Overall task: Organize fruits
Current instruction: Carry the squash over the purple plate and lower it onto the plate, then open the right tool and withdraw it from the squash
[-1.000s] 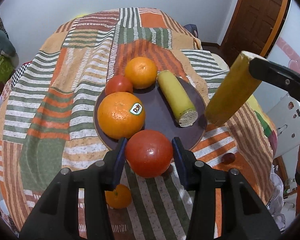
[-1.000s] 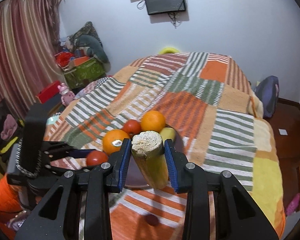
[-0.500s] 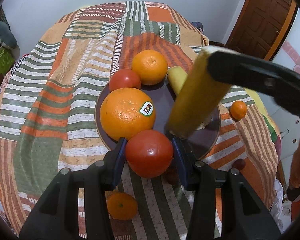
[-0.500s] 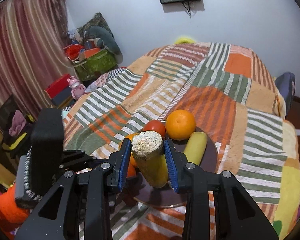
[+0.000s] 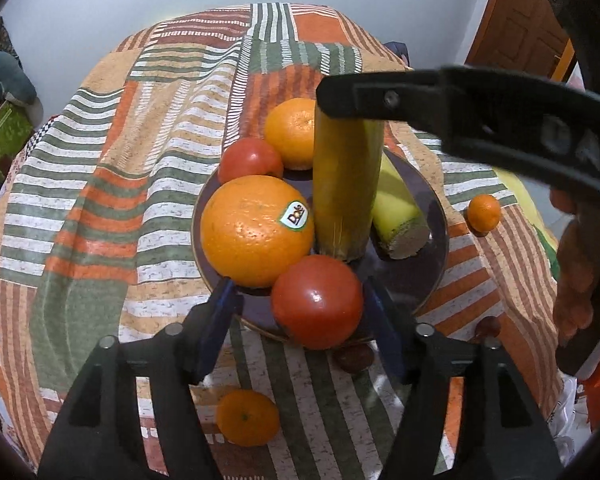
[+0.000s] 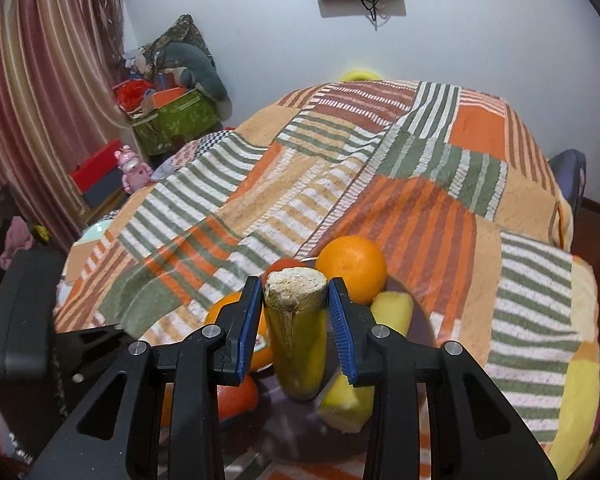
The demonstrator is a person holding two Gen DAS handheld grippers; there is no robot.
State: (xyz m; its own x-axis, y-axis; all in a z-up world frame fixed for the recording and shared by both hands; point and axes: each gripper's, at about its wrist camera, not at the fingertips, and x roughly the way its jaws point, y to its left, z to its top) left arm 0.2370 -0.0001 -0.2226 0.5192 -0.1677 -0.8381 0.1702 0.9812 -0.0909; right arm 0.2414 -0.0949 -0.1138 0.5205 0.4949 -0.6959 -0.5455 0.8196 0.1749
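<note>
Nearest the plate (image 5: 436, 264), at its front rim, my left tool (image 5: 300, 320) stands released; its jaws have just been opening, and the red tomato (image 5: 316, 300) sits between them on the rim, free of both pads. Beside that tomato lies the large stickered orange (image 5: 256, 232). Over the plate's middle my right tool (image 6: 296, 320) is clenched on an upright banana piece (image 6: 296, 340), its lower end at the plate. Behind it lies a second banana piece (image 5: 400, 216). At the plate's far rim sit a smaller tomato (image 5: 250, 160) and another orange (image 5: 292, 132). Off the plate, three small mandarins or grapes rest on the striped bedspread (image 5: 100, 200).
</note>
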